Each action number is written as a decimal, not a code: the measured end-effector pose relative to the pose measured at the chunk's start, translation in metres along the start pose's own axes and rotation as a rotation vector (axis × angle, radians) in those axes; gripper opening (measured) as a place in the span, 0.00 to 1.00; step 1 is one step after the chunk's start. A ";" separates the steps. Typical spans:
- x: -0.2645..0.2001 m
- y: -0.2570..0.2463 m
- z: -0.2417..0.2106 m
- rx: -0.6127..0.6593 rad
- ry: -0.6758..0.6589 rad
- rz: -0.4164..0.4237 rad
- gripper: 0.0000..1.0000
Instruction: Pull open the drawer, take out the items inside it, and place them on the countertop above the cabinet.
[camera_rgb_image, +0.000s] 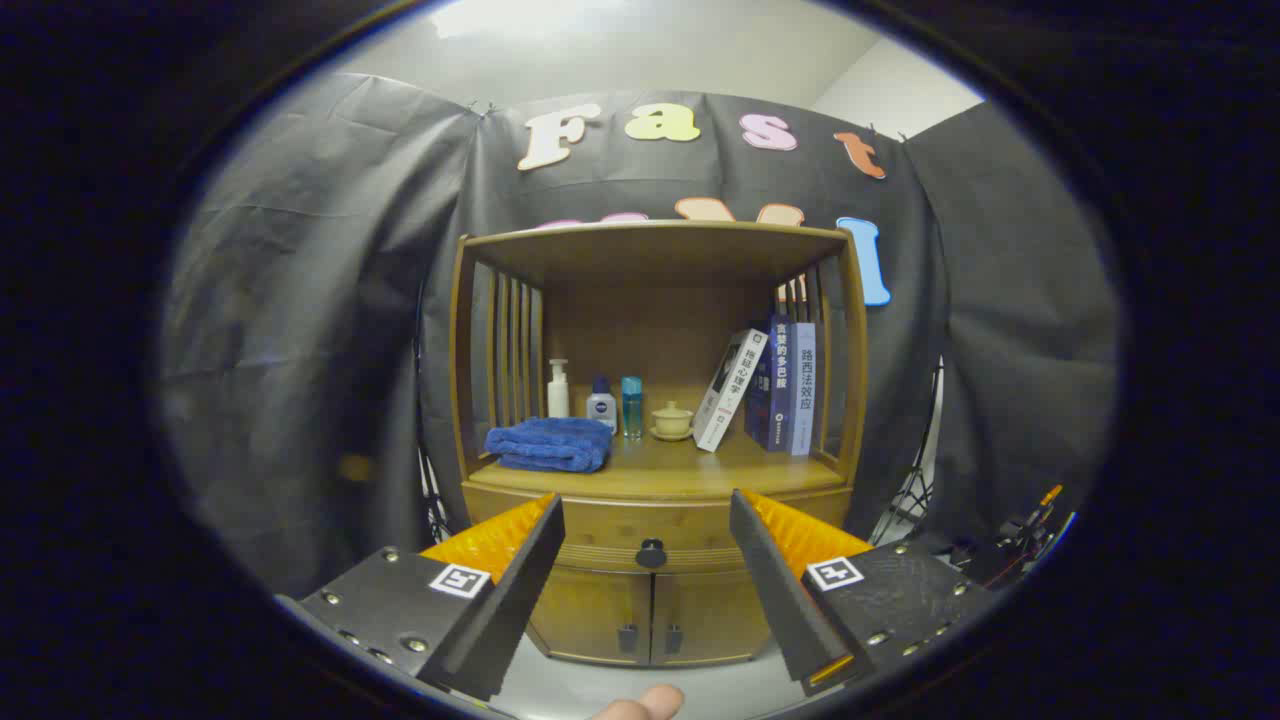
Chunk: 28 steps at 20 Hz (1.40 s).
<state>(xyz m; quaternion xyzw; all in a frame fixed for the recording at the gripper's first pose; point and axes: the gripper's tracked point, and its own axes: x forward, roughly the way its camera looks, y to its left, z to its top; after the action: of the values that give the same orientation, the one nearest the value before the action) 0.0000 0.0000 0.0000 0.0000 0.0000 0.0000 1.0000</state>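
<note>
Our gripper is hovering with its jaws spread wide apart, holding nothing. Beyond them, centred in the gap, we are seeing the closed drawer and its dark knob, under the cabinet's countertop.

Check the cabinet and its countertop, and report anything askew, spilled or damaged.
Only the white book stands out: it leans against the upright blue books on the countertop. No spill or damage shows. The drawer is closed, and the open gripper frames its knob.
</note>
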 end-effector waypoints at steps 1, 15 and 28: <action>0.000 -0.003 0.002 -0.004 -0.002 -0.004 0.99; 0.006 -0.012 -0.008 0.015 0.020 -0.005 0.99; 0.022 -0.006 -0.031 0.031 0.047 -0.003 0.99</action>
<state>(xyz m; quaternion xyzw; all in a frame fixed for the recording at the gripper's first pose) 0.0220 -0.0057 -0.0314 0.0156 0.0233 -0.0014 0.9996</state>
